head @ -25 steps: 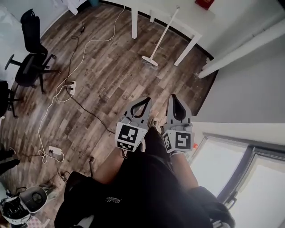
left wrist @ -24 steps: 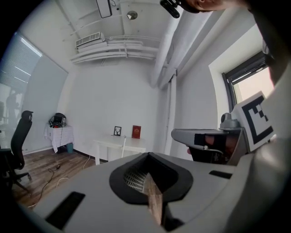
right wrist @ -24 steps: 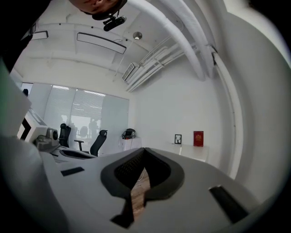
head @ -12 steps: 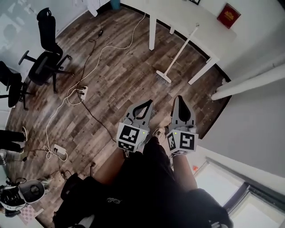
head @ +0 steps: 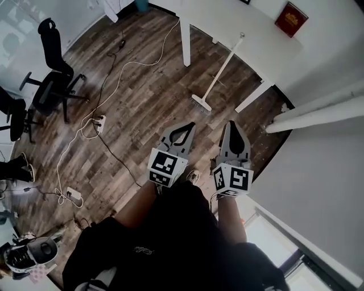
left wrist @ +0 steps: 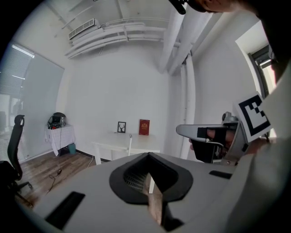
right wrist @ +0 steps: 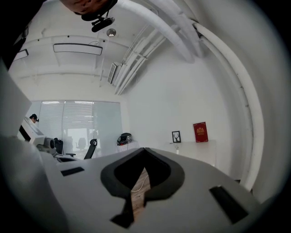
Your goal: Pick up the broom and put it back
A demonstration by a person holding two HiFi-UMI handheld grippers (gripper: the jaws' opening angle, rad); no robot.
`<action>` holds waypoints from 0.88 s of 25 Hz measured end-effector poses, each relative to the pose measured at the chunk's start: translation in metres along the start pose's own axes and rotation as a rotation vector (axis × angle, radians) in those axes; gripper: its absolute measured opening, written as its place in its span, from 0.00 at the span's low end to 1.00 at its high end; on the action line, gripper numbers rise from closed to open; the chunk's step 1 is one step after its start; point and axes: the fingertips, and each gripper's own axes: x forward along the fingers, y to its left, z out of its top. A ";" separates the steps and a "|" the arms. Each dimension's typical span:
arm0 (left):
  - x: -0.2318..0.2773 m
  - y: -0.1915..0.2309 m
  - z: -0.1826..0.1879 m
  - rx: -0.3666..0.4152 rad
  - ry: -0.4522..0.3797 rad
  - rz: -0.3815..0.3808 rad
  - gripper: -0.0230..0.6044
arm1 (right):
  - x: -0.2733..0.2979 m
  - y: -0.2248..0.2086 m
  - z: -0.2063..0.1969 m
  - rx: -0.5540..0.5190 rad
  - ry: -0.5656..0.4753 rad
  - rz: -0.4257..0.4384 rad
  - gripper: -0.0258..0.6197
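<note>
Both grippers' jaws shut and empty, left gripper (head: 183, 129) and right gripper (head: 234, 127) aim twelve o'clock toward the broom (head: 219, 70) propped against the bench (head: 227, 17), seemingly approaching for pickup.

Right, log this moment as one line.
stage: broom not yet reached | broom: leaning on white table, head on floor | left gripper: shut, empty | right gripper: shut, empty

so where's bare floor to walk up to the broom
A bare strip of brown wood floor lies between the white cable and the white-handled broom. Crowded at left: black office chairs, white power strip, black cable.
</note>
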 end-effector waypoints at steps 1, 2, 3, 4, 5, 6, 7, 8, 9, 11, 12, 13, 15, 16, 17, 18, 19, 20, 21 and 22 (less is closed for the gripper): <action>0.008 0.004 0.002 -0.001 0.002 -0.005 0.04 | 0.006 -0.003 0.000 -0.007 0.004 -0.001 0.07; 0.018 0.008 0.003 -0.004 0.003 -0.007 0.04 | 0.013 -0.007 -0.001 -0.013 0.008 -0.001 0.07; 0.028 0.013 0.005 -0.006 0.004 -0.010 0.04 | 0.021 -0.011 -0.002 -0.015 0.013 -0.003 0.07; 0.040 0.016 0.006 -0.010 0.006 -0.013 0.04 | 0.029 -0.017 -0.004 -0.014 0.019 -0.007 0.07; 0.052 0.019 0.006 -0.013 0.009 -0.019 0.04 | 0.036 -0.025 -0.007 -0.010 0.025 -0.015 0.07; 0.066 0.022 0.005 -0.014 0.014 -0.028 0.04 | 0.044 -0.033 -0.011 -0.006 0.031 -0.025 0.07; 0.082 0.024 0.003 -0.012 0.021 -0.039 0.04 | 0.053 -0.042 -0.014 -0.003 0.037 -0.037 0.07; 0.099 0.028 0.000 -0.008 0.028 -0.050 0.04 | 0.063 -0.050 -0.019 -0.002 0.042 -0.048 0.07; 0.117 0.034 -0.003 -0.003 0.037 -0.060 0.04 | 0.076 -0.058 -0.025 -0.004 0.049 -0.057 0.07; 0.153 0.049 -0.013 0.002 0.065 -0.081 0.04 | 0.101 -0.069 -0.040 -0.015 0.077 -0.071 0.07; 0.172 0.057 -0.020 -0.002 0.086 -0.092 0.04 | 0.111 -0.075 -0.050 -0.022 0.101 -0.080 0.07; 0.190 0.064 -0.026 -0.008 0.108 -0.103 0.04 | 0.120 -0.082 -0.059 -0.026 0.128 -0.093 0.07; 0.228 0.079 -0.032 -0.018 0.140 -0.121 0.04 | 0.139 -0.098 -0.068 -0.021 0.171 -0.124 0.07; 0.245 0.087 -0.034 -0.016 0.148 -0.127 0.04 | 0.149 -0.104 -0.071 -0.016 0.188 -0.139 0.07; 0.263 0.095 -0.036 -0.010 0.155 -0.131 0.04 | 0.160 -0.110 -0.075 -0.009 0.202 -0.155 0.07; 0.281 0.106 -0.041 -0.001 0.163 -0.131 0.04 | 0.172 -0.116 -0.079 -0.003 0.213 -0.169 0.07; 0.302 0.117 -0.047 0.007 0.173 -0.123 0.04 | 0.187 -0.122 -0.085 0.002 0.222 -0.179 0.07; 0.324 0.130 -0.055 0.010 0.188 -0.109 0.04 | 0.203 -0.129 -0.091 0.005 0.229 -0.185 0.07; 0.343 0.140 -0.064 0.006 0.205 -0.091 0.04 | 0.217 -0.137 -0.097 0.008 0.238 -0.191 0.07; 0.360 0.149 -0.072 -0.003 0.223 -0.076 0.04 | 0.229 -0.143 -0.103 0.012 0.248 -0.197 0.07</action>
